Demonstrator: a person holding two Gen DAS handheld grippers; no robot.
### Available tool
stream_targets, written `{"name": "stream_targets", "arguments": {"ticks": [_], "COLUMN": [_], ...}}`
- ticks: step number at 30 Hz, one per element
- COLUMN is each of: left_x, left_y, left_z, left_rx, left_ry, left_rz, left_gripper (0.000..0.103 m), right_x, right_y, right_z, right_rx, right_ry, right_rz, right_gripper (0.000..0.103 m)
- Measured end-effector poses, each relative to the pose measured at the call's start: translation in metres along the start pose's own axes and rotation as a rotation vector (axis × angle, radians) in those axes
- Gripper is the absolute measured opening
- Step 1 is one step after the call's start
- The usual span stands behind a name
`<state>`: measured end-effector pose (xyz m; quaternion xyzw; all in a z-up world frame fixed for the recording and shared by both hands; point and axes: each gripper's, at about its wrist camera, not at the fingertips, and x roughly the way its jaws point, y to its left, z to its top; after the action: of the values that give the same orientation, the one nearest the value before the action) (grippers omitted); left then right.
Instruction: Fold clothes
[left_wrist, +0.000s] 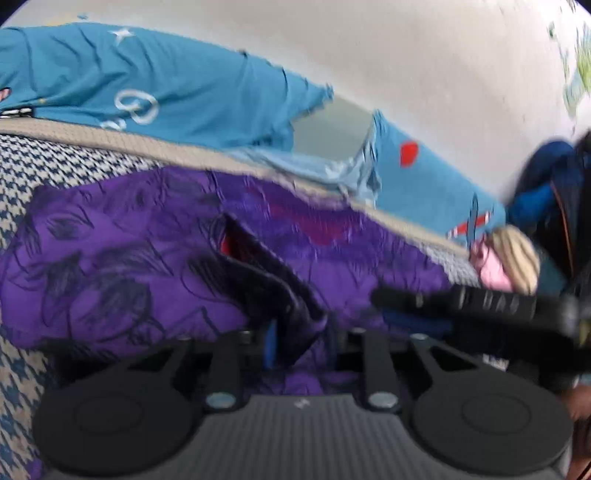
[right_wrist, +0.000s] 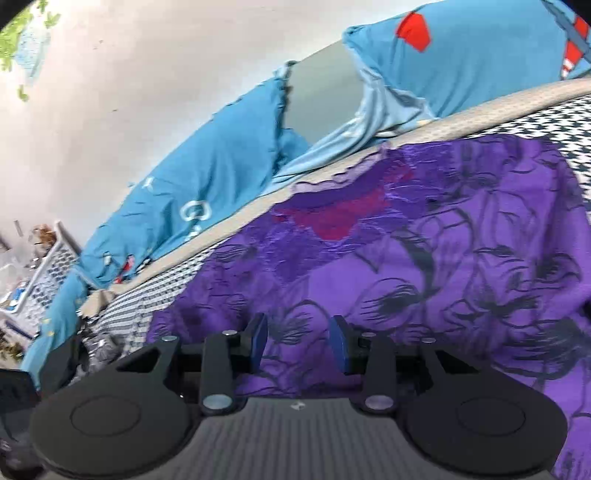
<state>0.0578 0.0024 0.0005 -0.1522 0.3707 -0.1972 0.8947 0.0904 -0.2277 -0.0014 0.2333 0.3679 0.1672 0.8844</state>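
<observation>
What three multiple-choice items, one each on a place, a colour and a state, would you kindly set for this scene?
1. The purple garment lies on: A) the floor B) the houndstooth cover C) a chair.
2. The pillows are: A) blue B) yellow C) grey.
3. The right gripper is: A) shut on cloth B) out of view C) open.
Key: B, checked fabric shows beside the garment; A, their cases are blue; C, its pads stand apart above the garment.

White wall (right_wrist: 147, 74) behind blue pillows (right_wrist: 207, 192)
</observation>
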Motion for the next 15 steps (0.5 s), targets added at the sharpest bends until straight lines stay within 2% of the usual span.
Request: {"name": "stream_targets", "arguments": {"ticks": [1,3,4,7,11,15], "left_x": [0.001,0.003,0.002,-0.004,-0.015,-0.028], "left_y": [-0.001,-0.003,-0.004,-0.006,-0.001,0.018], "left_z": [-0.002,-0.006,-0.008,-0.015,-0.018,-0.015], "left_rx": [0.006,0.022,0.038,0.097,0.131,0.073], "left_ry": [0.017,0.047,0.055,0.076,0.071,0.05], "left_rz": [-0.007,-0.021,-0.027,-0.032,-0.011,0.017], "left_gripper": [0.045,0.069,0.072,0.079,0.085,0.089], "right_x": [0.001,0.005,0.007,0.014,0.024,0.035], "right_y": [0.002,0.007,0.009,0.015,0.022,0.023], "right_z": [-0.001,-0.003,-0.004,-0.007,-0.012,-0.018], "right_rx": [-0.009,-0.031,-0.043,-0.075,-0.131,-0.163], "right_ry": [0.005,0.015,0.022,0.052,0.075,0.081], "right_rz": [0.009,0.03,0.041,0.074,0.051,-0.02], "right_gripper": [0.037,0.037,0.037,0.043,0.043,0.043]}}
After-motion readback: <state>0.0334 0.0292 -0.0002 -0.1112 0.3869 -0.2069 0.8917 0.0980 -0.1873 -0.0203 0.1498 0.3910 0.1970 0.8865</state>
